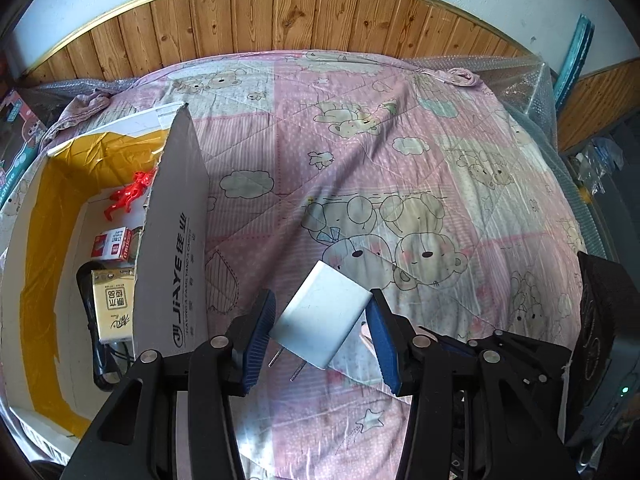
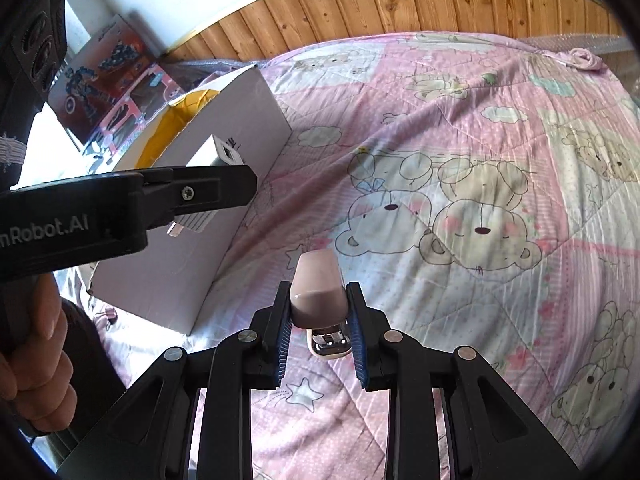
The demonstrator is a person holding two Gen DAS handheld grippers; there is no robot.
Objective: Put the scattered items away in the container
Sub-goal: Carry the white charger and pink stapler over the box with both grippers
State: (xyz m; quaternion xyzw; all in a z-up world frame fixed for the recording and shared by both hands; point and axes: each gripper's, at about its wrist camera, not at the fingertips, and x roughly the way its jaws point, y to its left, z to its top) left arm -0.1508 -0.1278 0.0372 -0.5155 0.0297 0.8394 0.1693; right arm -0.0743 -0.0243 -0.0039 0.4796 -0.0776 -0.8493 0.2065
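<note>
My left gripper [image 1: 320,305] is shut on a white wall charger [image 1: 326,314], held cornerwise between the blue pads with its two prongs toward the camera. It hangs over the quilt just right of the white cardboard box [image 1: 176,248]. Inside the box lie a red toy figure [image 1: 128,194], a small red-and-white carton [image 1: 112,245], a yellow tissue pack [image 1: 114,304] and a black cable [image 1: 86,304]. My right gripper [image 2: 319,286] is shut on a beige stapler [image 2: 318,294] above the quilt. In the right wrist view, the left gripper [image 2: 244,184] holds the charger [image 2: 216,152] beside the box wall [image 2: 192,248].
A pink bear-print quilt [image 1: 400,168] covers the bed. Wooden panelling [image 1: 280,12] stands behind it, and bubble wrap [image 1: 516,76] lines the far right edge. Toy cartons [image 2: 108,68] lean beyond the box. A hand [image 2: 36,360] grips the left tool's handle.
</note>
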